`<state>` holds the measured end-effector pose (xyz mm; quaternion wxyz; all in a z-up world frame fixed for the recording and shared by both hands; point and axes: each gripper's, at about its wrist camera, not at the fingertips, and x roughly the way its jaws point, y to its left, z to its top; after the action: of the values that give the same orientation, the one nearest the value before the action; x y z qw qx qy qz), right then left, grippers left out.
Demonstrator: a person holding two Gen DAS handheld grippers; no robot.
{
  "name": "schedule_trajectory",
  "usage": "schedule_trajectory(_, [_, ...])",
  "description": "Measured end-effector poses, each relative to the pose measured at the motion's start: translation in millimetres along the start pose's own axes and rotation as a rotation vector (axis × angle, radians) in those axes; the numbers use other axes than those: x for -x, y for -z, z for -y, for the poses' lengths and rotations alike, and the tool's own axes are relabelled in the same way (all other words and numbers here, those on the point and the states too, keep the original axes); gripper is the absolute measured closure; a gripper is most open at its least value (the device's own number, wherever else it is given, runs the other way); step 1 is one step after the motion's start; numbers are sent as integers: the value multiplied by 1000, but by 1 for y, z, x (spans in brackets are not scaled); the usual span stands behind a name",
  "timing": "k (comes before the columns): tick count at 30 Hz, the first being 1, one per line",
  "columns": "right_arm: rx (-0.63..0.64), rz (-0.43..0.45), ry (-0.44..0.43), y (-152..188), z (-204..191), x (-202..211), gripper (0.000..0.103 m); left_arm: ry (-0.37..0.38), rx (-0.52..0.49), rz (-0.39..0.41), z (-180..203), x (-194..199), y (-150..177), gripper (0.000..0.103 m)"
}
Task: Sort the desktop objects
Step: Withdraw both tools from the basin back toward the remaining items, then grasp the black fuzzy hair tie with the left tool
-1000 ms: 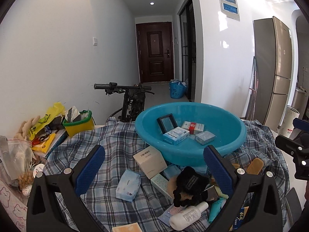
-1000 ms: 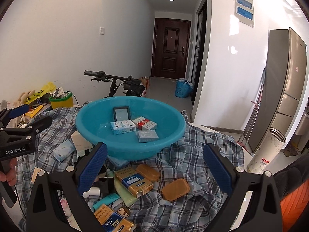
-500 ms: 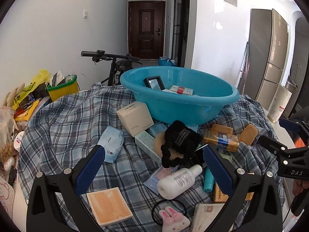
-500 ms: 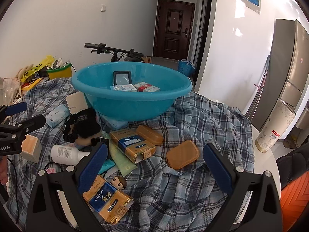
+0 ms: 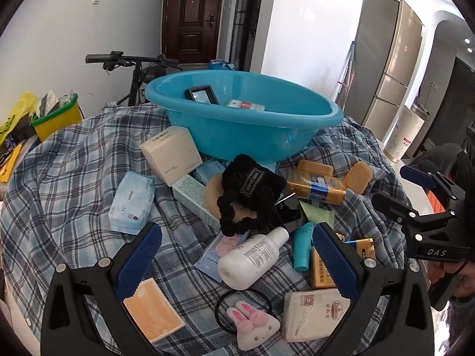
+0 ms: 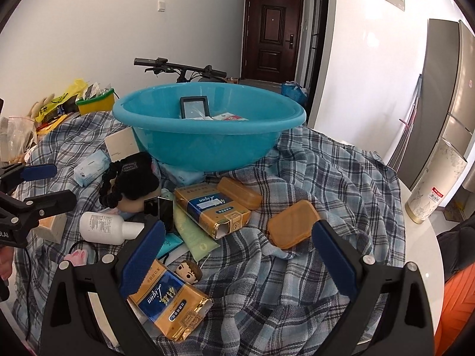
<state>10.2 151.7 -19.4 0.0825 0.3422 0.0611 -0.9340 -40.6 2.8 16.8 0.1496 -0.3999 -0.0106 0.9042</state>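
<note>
Desktop clutter (image 5: pixel 252 207) sits piled at 6 o'clock of our blue basin (image 5: pixel 243 124), both left gripper (image 5: pixel 237 255) and right gripper (image 6: pixel 237 252) gaping empty, so we're picking a target, probably the white bottle (image 5: pixel 252 258).

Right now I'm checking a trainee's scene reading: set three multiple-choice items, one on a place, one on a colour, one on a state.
1. Where does the white bottle lie?
A. in the basin
B. on the checked cloth
C. on the floor

2. What colour is the basin?
A. red
B. turquoise
C. white

3. How are the right tongs?
A. open, empty
B. shut on the bottle
C. shut on the basin rim

Key: B, it lies on its side on the checked cloth; B, its wall is turquoise; A, the blue pads stand apart with nothing between.
</note>
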Motion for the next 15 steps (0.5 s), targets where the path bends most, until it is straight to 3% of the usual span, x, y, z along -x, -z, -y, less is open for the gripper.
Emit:
schedule_trajectory(8, [13,-12,1,2,1,-1,4,32,-127,-99,13,-26,-17,2])
schedule_trajectory(15, [13,-27,-4,-1,2,-8,4,23,-166,-117,22,-53,-26,2])
